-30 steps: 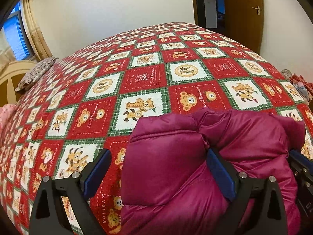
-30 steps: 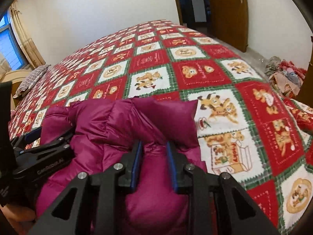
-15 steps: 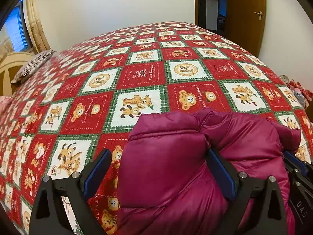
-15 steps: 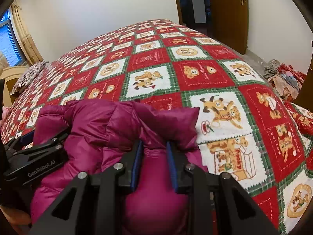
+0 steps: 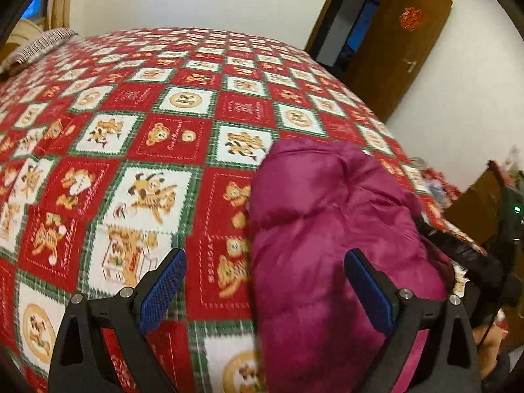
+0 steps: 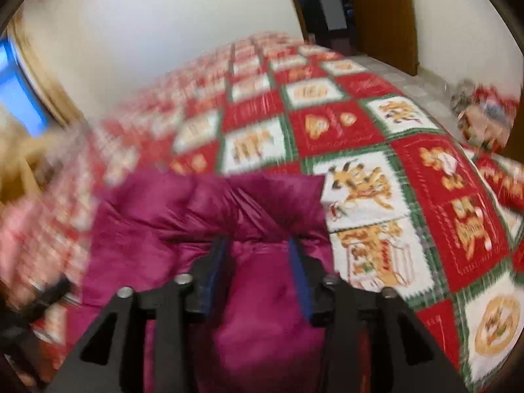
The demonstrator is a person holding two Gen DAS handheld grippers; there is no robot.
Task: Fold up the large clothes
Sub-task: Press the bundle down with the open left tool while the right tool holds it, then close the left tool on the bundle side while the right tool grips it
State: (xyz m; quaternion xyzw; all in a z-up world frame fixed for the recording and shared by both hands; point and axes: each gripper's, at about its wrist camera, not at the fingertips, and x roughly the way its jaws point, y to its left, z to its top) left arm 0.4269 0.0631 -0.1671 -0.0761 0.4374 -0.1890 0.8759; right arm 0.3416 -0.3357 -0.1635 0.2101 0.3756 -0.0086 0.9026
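One magenta puffer jacket (image 5: pixel 330 239) is sitting bundled on the near part of the quilt (image 5: pixel 137 150). The left gripper (image 5: pixel 265 281) is gaping wide; the right gripper (image 6: pixel 258 262) is pinching a puffy fold. It looks light, soft and slippery, so a seam is probably the safest hold.

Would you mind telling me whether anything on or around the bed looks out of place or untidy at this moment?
The magenta puffer jacket sits bunched in a bulky bundle rather than flat on the teddy-bear quilt. The right hand-held gripper pinches a fold of it. A heap of clothes lies on the floor beside the bed. Nothing looks torn.
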